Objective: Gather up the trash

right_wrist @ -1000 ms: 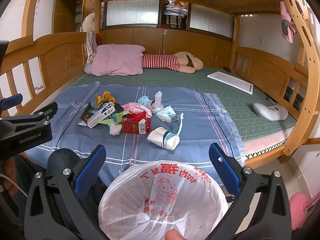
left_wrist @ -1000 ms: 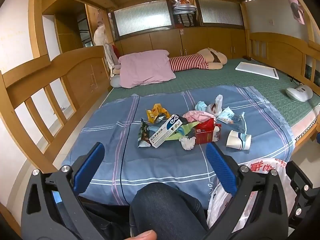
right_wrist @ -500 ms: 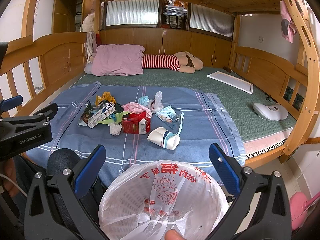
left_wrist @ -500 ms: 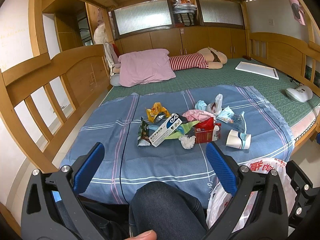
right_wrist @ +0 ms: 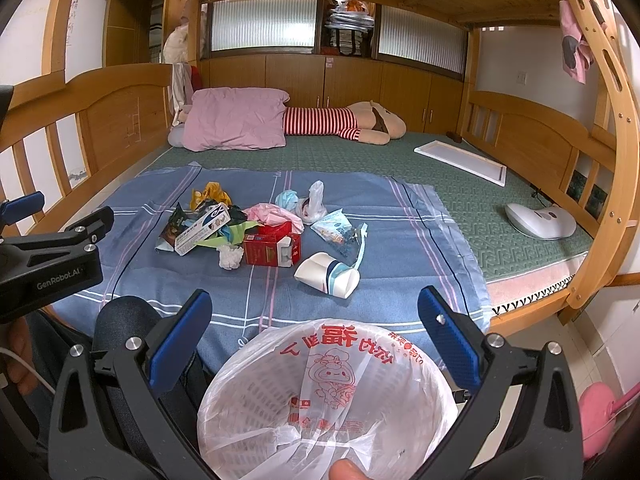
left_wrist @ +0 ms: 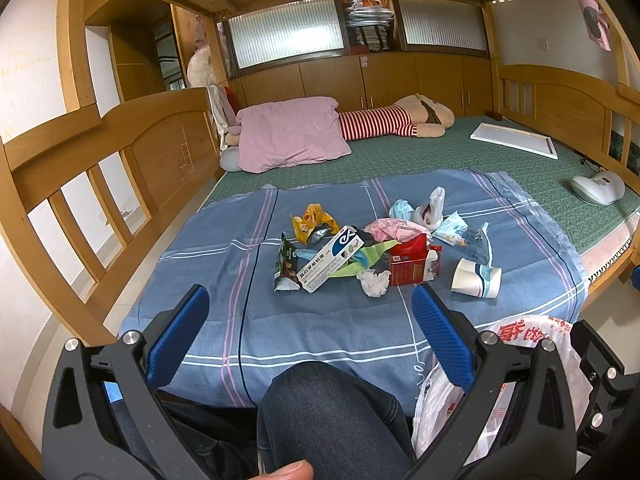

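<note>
Trash sits heaped mid-bed on the blue striped sheet [left_wrist: 248, 320], and nobody's touching it! In the pile: a white medicine box [left_wrist: 332, 258] lying across a dark snack wrapper [left_wrist: 286, 266], a yellow wrapper [left_wrist: 314, 222] behind them, a red carton [left_wrist: 412, 264] with a crumpled tissue [left_wrist: 374, 282] just beside it, pink paper [left_wrist: 394, 230], and a paper cup [left_wrist: 476, 279] tipped on its side at the right edge. Left gripper [left_wrist: 310, 332] hangs back over the person's knee [left_wrist: 332, 412], jaws spread wide, holding nothing. Right gripper [right_wrist: 316, 334] matches it, jaws released, hovering above the basket lined with a white plastic bag [right_wrist: 328, 396] at the bed's foot. Well apart from it all, pink pillow [right_wrist: 236, 124] and striped plush toy [right_wrist: 340, 122] lie at the far end.
</note>
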The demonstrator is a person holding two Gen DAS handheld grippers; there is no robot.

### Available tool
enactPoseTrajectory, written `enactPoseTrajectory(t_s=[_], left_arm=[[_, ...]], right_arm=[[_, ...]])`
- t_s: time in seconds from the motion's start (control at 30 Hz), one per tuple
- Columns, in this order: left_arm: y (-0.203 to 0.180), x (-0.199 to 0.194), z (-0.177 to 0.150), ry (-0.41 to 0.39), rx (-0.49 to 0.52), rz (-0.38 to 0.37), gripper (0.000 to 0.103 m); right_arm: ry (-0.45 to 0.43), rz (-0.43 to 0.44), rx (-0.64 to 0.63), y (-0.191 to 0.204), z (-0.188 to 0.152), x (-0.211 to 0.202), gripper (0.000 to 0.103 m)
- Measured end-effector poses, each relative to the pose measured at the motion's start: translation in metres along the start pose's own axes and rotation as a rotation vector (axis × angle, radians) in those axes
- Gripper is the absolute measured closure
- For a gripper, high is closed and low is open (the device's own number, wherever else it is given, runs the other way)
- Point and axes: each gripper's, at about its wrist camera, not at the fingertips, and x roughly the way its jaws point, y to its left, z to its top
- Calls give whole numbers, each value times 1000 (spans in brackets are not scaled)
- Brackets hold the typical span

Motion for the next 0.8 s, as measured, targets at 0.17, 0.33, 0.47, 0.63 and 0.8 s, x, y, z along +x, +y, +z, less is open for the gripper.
enactPoseTrajectory(t_s=[0.17, 0.33, 0.47, 0.63, 0.8], left_arm=[[0, 0, 0, 0, -1, 0, 3], [0, 0, 0, 1, -1, -1, 3], [0, 0, 0, 3, -2, -2, 3], [-3, -2, -3, 3, 0, -2, 3], [-2, -1, -2, 5, -1, -3, 3]], right_arm=[[1, 1, 0, 0, -1, 0, 3], [1, 0, 0, 1, -1, 1, 3], [2, 1, 0, 1, -1, 1, 3], [3, 0, 1, 1, -1, 1, 3], [4, 2, 2, 1, -2, 1, 3]])
